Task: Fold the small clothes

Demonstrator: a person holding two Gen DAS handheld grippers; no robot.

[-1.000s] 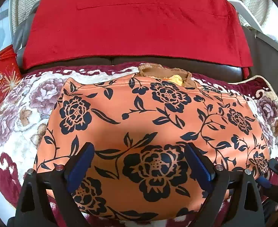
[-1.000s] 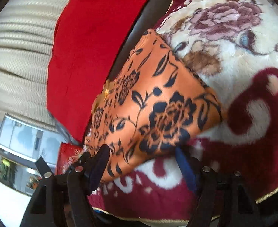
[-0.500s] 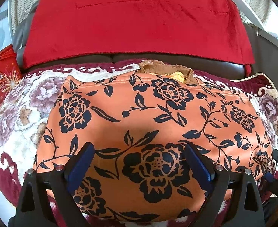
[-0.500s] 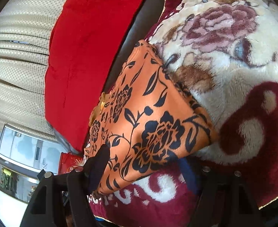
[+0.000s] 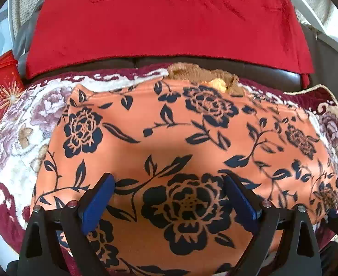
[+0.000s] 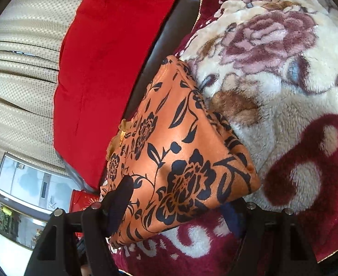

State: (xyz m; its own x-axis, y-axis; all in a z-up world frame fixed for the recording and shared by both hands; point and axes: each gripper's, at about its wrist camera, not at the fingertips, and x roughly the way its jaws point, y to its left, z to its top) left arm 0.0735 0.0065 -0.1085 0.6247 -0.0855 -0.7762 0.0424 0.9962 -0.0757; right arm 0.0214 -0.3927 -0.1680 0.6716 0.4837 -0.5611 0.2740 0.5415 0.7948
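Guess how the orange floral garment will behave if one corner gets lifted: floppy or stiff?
Probably floppy: the orange floral garment lies flat, following the plush blanket under it. Its surface has a slight sheen, so it may slip in the jaws. It looks like several folded layers at the edge, so a corner lift could peel off only the top one.

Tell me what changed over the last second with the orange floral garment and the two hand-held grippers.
Little changed. In the right wrist view the orange floral garment slid slightly lower in the frame, its near corner now reaching down between the open fingers of the right hand-held gripper. Nothing was gripped or released. The left hand-held gripper stayed open above the garment, which still lies flat on the floral blanket.
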